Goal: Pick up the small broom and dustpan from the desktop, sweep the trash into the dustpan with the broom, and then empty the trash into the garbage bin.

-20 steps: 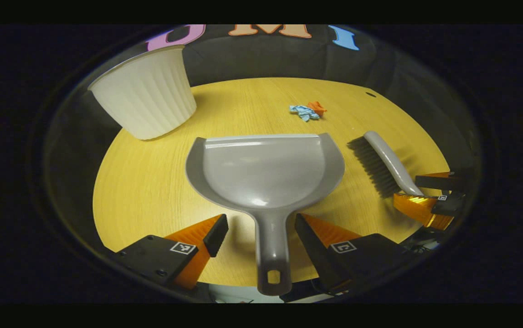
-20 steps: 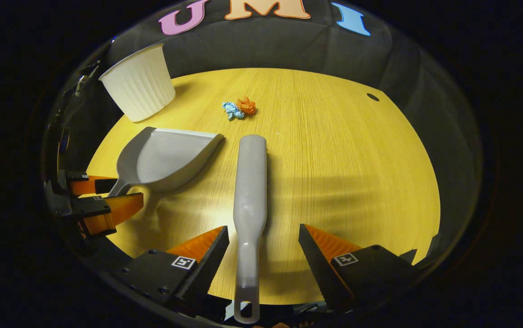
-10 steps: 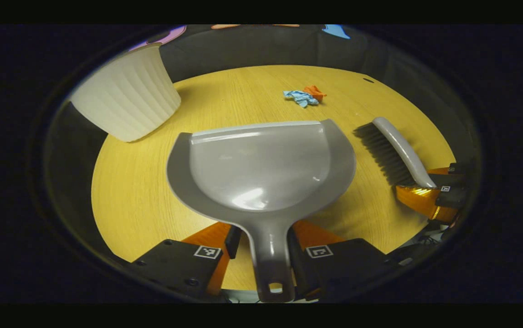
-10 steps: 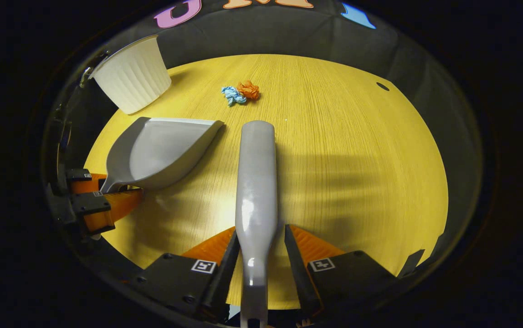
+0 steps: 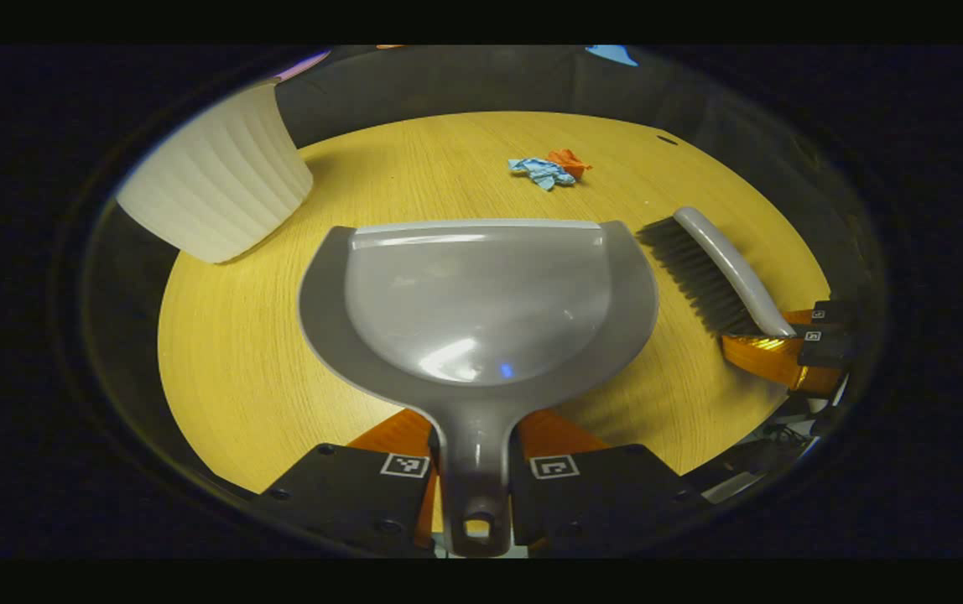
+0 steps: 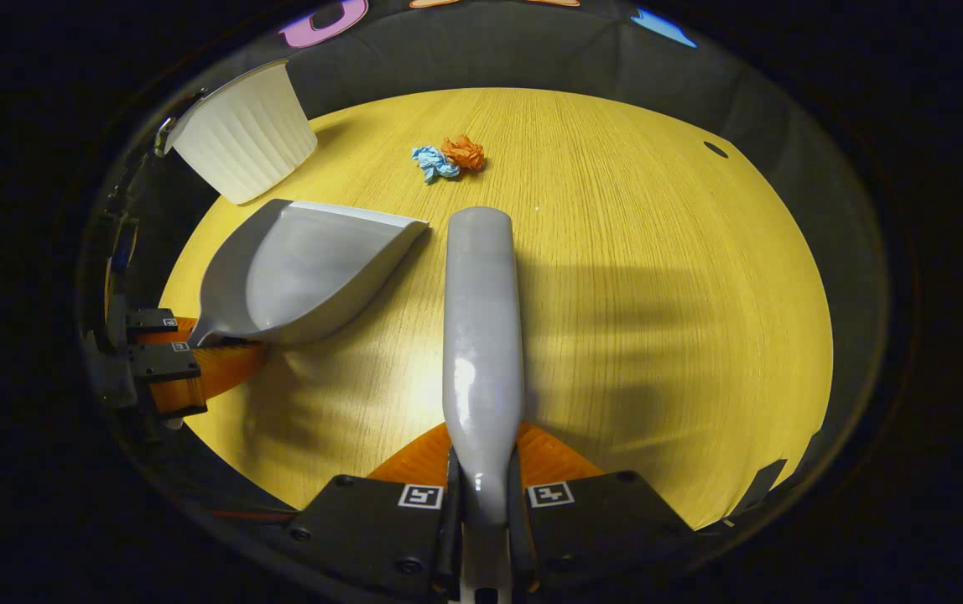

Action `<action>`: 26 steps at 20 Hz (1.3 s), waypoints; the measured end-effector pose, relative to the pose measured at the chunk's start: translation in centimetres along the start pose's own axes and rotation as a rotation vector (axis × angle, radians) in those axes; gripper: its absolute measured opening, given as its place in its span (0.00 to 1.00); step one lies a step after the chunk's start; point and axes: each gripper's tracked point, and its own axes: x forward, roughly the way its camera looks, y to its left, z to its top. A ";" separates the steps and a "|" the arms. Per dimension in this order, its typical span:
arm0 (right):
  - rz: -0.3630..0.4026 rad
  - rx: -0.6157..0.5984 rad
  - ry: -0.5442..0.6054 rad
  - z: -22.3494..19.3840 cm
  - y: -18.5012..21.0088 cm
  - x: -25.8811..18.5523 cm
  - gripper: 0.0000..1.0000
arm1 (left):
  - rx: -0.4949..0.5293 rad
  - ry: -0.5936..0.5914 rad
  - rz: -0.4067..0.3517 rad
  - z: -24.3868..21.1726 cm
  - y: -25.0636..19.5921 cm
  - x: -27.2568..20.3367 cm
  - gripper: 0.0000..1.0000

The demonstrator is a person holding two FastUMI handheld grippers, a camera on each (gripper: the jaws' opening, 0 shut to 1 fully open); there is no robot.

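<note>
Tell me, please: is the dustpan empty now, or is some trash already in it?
Empty. The dustpan shows a bare grey inside, and the blue and orange trash lies on the table beyond its front edge.

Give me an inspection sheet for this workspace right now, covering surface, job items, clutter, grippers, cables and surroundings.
Surface: round yellow wood-grain tabletop, small dark hole near its far edge.
Job's things: grey plastic dustpan flat on the table; grey-handled small broom with dark bristles beside it; crumpled blue paper scrap and crumpled orange paper scrap touching each other beyond them; white ribbed garbage bin at the far left edge.
Clutter: nothing seen.
Grippers: left gripper shut on the dustpan's handle; right gripper shut on the broom's handle.
Cables: nothing seen.
Surroundings: black cloth booth wall.
</note>
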 end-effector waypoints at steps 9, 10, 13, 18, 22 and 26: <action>0.091 -0.008 -0.083 2.5 -1.2 -3.0 0.20 | 0.045 -0.088 -0.054 1.1 -1.0 -2.6 0.26; 0.091 -0.026 -0.097 3.1 -2.1 -3.6 0.19 | 0.064 -0.085 -0.046 1.3 -0.9 -2.9 0.27; 0.104 -0.078 -0.129 6.3 -4.8 -4.4 0.15 | 0.079 -0.056 -0.008 1.4 -0.1 -3.2 0.27; 0.083 -0.131 -0.126 11.7 -7.4 -2.8 0.19 | 0.108 0.010 0.032 2.3 1.4 -2.5 0.27; 0.014 -0.150 -0.052 14.2 -7.7 1.3 0.19 | 0.255 0.049 0.024 4.0 3.0 -1.3 0.26; -0.043 -0.117 -0.018 16.5 -7.3 3.3 0.19 | 0.378 0.061 -0.047 6.0 4.1 -0.1 0.25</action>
